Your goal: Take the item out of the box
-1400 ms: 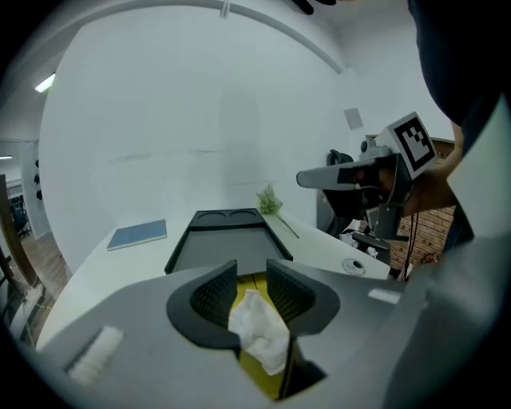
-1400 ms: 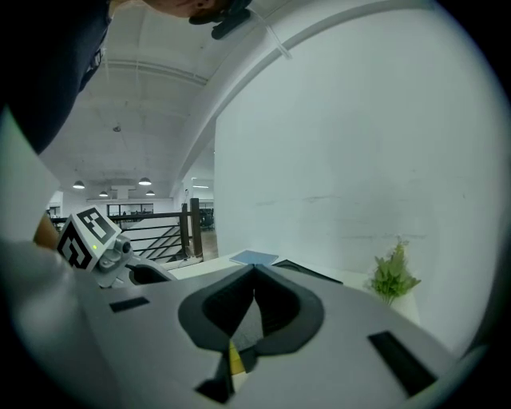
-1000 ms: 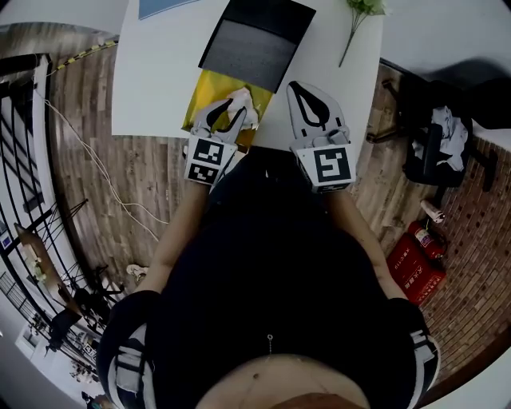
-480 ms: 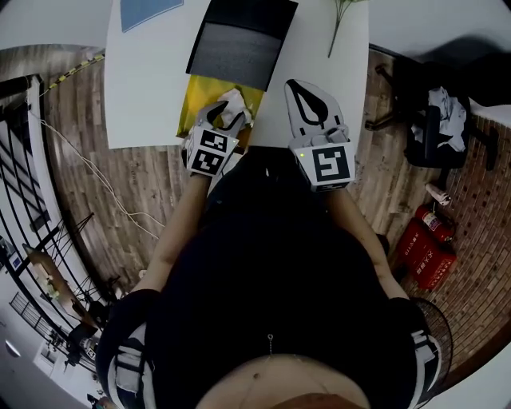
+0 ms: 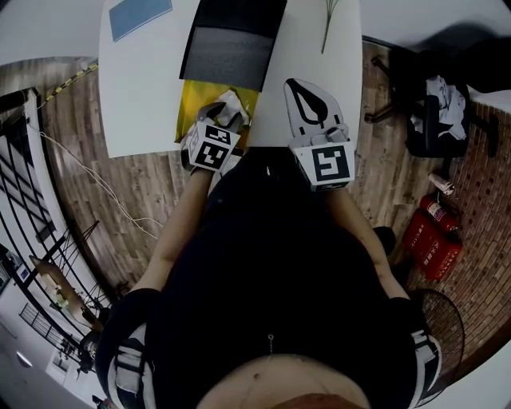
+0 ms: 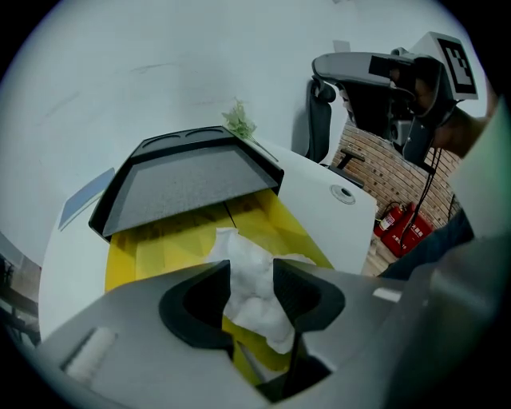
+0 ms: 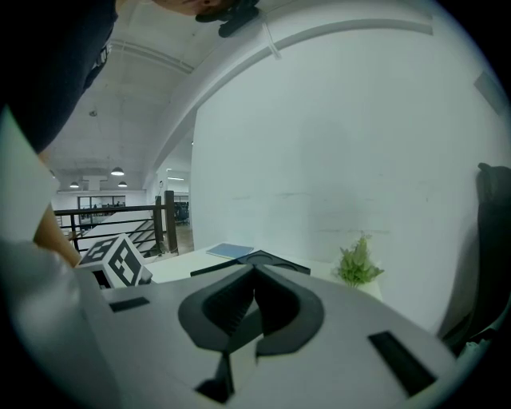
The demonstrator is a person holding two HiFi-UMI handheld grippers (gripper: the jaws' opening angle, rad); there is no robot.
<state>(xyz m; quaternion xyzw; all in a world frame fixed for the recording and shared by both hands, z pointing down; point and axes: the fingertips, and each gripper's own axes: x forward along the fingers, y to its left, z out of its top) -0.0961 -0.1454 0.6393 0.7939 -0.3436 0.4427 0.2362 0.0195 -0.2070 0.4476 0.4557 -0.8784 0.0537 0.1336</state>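
A yellow box [image 5: 193, 102] [image 6: 156, 249] lies open at the table's near edge, its black lid [image 5: 231, 44] [image 6: 188, 180] propped behind it. Crumpled white paper [image 5: 233, 102] [image 6: 239, 252] sits inside the box. My left gripper [image 5: 225, 112] [image 6: 251, 278] points steeply down into the box. Its jaws have just been opening and stand wide, with the paper between the fingertips and not squeezed. My right gripper [image 5: 302, 88] [image 7: 254, 270] hovers to the right of the box over the white table [image 5: 144, 88], shut and holding nothing. In the left gripper view it shows at the upper right [image 6: 355, 65].
A blue sheet [image 5: 140, 14] [image 7: 230, 250] lies at the table's far left. A green sprig [image 5: 329, 12] [image 6: 238, 121] [image 7: 357, 264] lies at the far right. An office chair [image 5: 435, 120] and red fire extinguishers [image 5: 435, 236] stand on the wooden floor to the right.
My left gripper has dropped toward the box and tipped further down, and its jaws stand wider around the white paper. The right gripper has hardly moved.
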